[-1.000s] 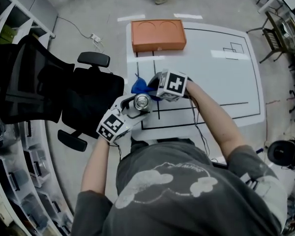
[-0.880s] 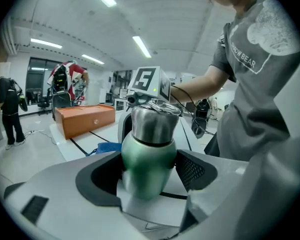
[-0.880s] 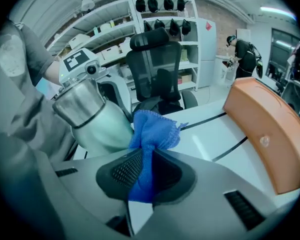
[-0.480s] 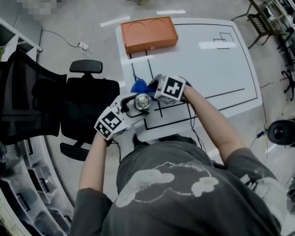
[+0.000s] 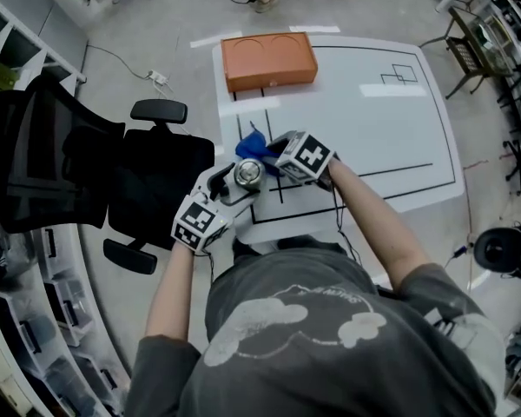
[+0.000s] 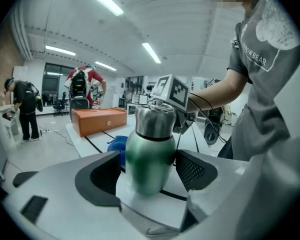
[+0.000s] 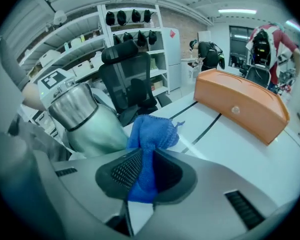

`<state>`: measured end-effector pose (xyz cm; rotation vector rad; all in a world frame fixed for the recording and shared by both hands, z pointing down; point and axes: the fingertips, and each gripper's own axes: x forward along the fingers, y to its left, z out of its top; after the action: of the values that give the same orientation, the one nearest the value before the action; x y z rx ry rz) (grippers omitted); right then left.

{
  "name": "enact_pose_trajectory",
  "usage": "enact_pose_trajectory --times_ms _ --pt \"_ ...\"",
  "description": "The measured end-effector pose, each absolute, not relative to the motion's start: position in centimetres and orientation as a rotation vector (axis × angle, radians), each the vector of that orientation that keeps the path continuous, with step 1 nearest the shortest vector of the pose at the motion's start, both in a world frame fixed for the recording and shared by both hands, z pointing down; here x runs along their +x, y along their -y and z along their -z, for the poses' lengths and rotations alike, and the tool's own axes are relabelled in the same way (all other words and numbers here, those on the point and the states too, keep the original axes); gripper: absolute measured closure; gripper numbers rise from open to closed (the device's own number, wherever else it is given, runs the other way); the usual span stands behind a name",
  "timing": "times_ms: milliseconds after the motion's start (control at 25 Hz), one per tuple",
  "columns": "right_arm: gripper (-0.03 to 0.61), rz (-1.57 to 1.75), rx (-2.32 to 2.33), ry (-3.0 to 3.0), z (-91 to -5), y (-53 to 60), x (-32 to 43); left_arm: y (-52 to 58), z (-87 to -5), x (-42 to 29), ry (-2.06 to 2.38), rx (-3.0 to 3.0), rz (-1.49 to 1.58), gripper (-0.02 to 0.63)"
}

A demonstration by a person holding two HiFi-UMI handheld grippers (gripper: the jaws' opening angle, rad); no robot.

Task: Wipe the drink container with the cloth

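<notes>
A green metal flask with a steel top [image 6: 149, 151] [image 5: 247, 174] [image 7: 85, 124] stands tilted between the jaws of my left gripper [image 6: 149, 171] [image 5: 230, 185], which is shut on its body. My right gripper [image 7: 146, 170] [image 5: 273, 159] is shut on a blue cloth [image 7: 151, 139] [image 5: 252, 148] [image 6: 117, 144]. The cloth bunches out past the jaws and sits right beside the flask, on its far side in the head view. Both grippers are held over the near left corner of the white table [image 5: 373, 129].
An orange box [image 5: 269, 59] [image 7: 240, 109] [image 6: 97, 120] lies at the table's far left. A black office chair [image 5: 130, 176] stands close to the left of the table. Shelves [image 5: 26, 337] line the left side. People stand in the background [image 6: 25, 109].
Both grippers, with the flask and cloth, have shifted slightly up and away over the table corner. The cloth stays next to the flask's top.
</notes>
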<state>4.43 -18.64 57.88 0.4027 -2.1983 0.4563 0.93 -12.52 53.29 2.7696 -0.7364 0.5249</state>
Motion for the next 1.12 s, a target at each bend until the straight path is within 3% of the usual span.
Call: enact_pose_trajectory --times_ms 600,1120 --pt "0.506 -0.354 0.344 2.381 -53.0 19.2 6.0 12.3 -49.9 0.3 1.517 2.346 -0.291 0.268" --pt "0.506 -0.284 0.303 2.465 -49.7 20.0 5.5 13.9 -52.3 1.2 1.747 2.161 -0.415 0.272"
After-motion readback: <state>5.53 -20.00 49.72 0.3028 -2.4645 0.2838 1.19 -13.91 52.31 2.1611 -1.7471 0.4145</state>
